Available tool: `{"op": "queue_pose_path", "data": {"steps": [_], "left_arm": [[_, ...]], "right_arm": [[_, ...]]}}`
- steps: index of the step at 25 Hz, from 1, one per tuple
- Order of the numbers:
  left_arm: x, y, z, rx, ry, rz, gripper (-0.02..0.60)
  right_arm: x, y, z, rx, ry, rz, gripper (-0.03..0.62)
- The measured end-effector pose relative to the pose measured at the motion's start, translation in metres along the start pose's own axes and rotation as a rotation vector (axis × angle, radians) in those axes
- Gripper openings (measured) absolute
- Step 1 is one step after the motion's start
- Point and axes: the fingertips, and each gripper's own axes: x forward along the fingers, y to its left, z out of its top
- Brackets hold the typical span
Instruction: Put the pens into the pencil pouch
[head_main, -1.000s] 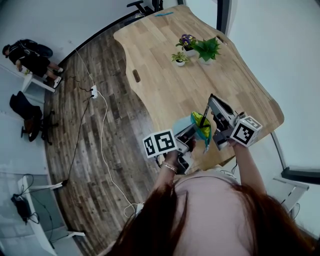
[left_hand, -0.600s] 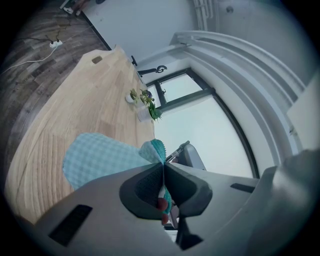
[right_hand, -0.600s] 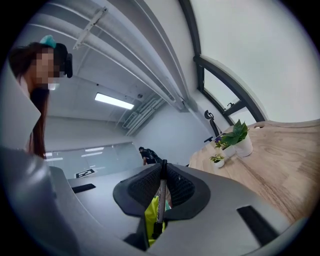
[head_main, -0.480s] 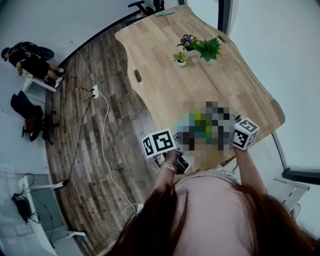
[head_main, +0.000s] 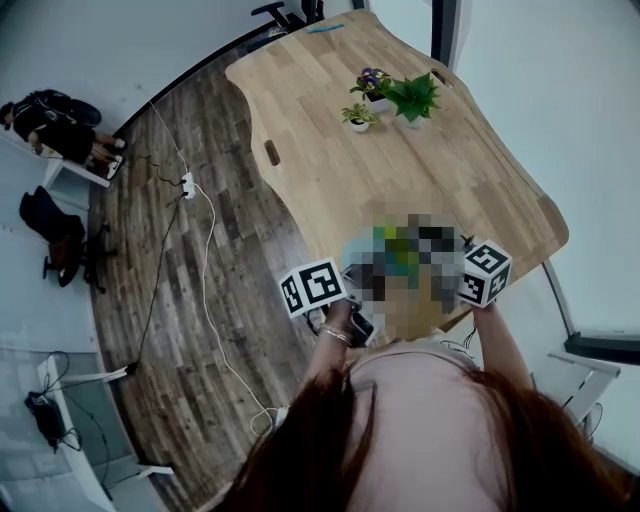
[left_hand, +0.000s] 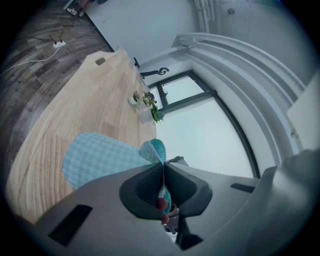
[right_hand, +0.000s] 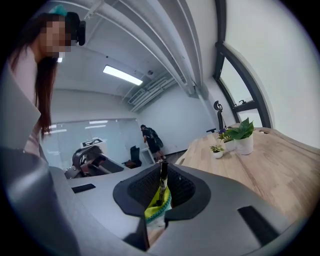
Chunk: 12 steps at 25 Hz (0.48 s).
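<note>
In the left gripper view my left gripper (left_hand: 163, 167) is shut on the rim of the teal checked pencil pouch (left_hand: 100, 157), which hangs just above the wooden table (left_hand: 75, 105). The right gripper (right_hand: 163, 174) is shut on a thin black pen (right_hand: 162, 176) that stands upright between its pads. The pouch's yellow-green lining (right_hand: 159, 205) shows right under the pen. In the head view a mosaic patch hides both sets of jaws and most of the pouch. Only the left marker cube (head_main: 315, 287) and the right marker cube (head_main: 485, 272) show there, close together at the table's near edge.
Two potted plants (head_main: 405, 97) (head_main: 358, 117) stand at the far middle of the table (head_main: 330, 170). A blue pen-like object (head_main: 327, 28) lies at its far end. A cable and power strip (head_main: 187, 183) cross the wood floor, and a person (head_main: 50, 115) sits far left.
The right gripper has come down a little and rolled, bringing the pen closer to the pouch opening. The left gripper and pouch have stayed put.
</note>
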Motion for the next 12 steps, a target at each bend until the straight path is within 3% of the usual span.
{"op": "queue_pose_path", "data": {"steps": [6, 12], "left_arm": [[0.000, 0.004, 0.000, 0.001, 0.001, 0.009, 0.008], [0.001, 0.007, 0.000, 0.027, 0.007, 0.031, 0.008]], "right_arm": [[0.001, 0.006, -0.013, -0.035, 0.071, 0.016, 0.034], [-0.006, 0.000, 0.001, -0.021, 0.014, -0.024, 0.044]]}}
